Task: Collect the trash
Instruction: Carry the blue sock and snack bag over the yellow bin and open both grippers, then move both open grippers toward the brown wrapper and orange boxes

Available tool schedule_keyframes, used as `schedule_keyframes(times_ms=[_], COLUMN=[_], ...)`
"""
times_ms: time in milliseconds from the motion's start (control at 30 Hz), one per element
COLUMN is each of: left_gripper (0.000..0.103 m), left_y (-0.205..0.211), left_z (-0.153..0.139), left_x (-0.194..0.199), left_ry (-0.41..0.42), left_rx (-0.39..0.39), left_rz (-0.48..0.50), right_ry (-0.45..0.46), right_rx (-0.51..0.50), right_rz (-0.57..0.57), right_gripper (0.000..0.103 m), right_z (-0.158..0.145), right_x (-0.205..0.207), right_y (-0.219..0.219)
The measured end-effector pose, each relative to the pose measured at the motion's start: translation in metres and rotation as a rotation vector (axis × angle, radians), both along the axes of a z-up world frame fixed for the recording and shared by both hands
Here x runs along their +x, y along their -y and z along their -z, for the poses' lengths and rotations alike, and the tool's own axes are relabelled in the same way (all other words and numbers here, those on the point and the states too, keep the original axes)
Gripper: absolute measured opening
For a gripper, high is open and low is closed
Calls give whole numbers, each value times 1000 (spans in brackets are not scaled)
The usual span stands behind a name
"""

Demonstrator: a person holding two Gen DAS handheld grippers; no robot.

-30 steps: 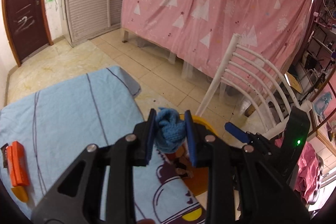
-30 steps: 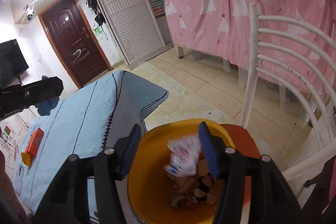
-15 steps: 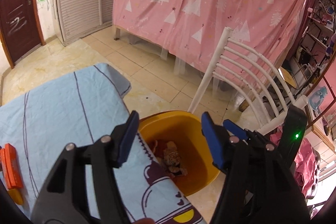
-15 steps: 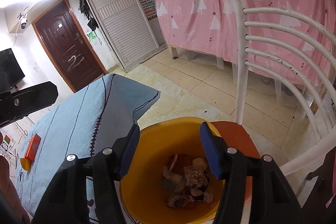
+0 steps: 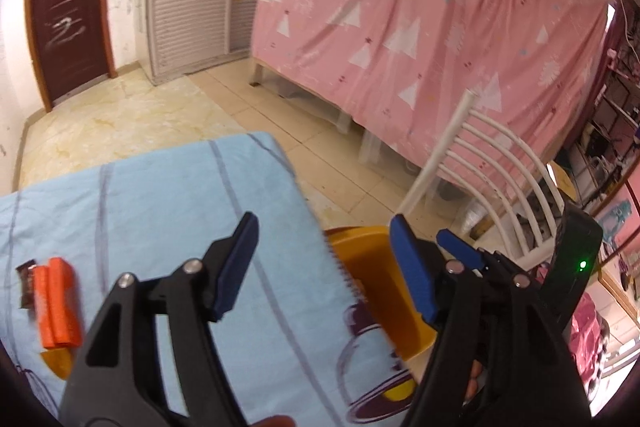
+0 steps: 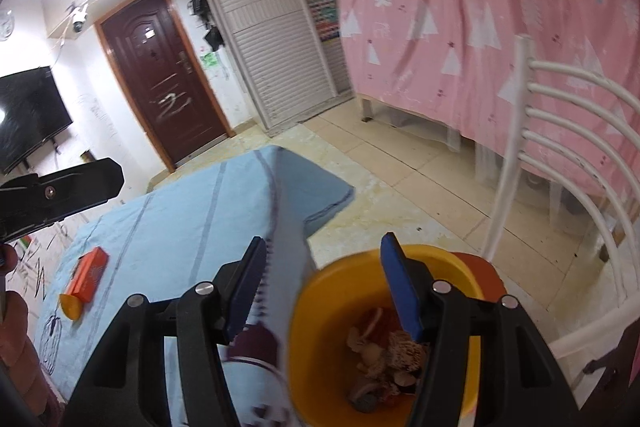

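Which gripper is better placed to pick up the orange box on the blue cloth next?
Left. The left gripper is over the blue cloth, empty, fingers opening, with the orange box near. The right gripper hangs over the yellow bin.

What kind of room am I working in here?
Likely a lived-in home room: a pink tree-print sheet draped over a bed frame, a dark entry door, a wall TV, and a white chair on tile.

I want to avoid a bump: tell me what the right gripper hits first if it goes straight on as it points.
Probably the yellow bin: the right gripper, empty, points down at its near rim beside the blue cloth. Depth is unclear.
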State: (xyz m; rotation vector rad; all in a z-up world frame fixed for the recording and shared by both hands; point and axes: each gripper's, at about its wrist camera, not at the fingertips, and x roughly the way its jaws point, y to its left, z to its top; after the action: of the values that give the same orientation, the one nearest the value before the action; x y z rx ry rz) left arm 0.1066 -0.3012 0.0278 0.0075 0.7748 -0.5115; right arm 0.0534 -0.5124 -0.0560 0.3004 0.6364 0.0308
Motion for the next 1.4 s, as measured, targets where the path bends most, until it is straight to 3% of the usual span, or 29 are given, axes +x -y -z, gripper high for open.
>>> schedule_keyframes(times_ms=[267, 667, 1100, 1400], left_gripper=[72, 72, 72, 74], left_y=[-72, -176, -250, -285], left_z=[-8, -16, -4, 20], left_x=[2, 6, 13, 20], left_ry=[18, 24, -9, -72], left_rx=[7, -12, -9, 36], left_rz=[-131, -324, -453, -516], right_ry=[13, 14, -11, -47], right_rx=[-33, -84, -126, -147], right_rz=[-135, -328, -452, -509], right_gripper=[53, 53, 53, 53], right_z=[-19, -35, -33, -20], right_x=[22, 46, 61, 71], right_y=[-67, -176, -259, -300])
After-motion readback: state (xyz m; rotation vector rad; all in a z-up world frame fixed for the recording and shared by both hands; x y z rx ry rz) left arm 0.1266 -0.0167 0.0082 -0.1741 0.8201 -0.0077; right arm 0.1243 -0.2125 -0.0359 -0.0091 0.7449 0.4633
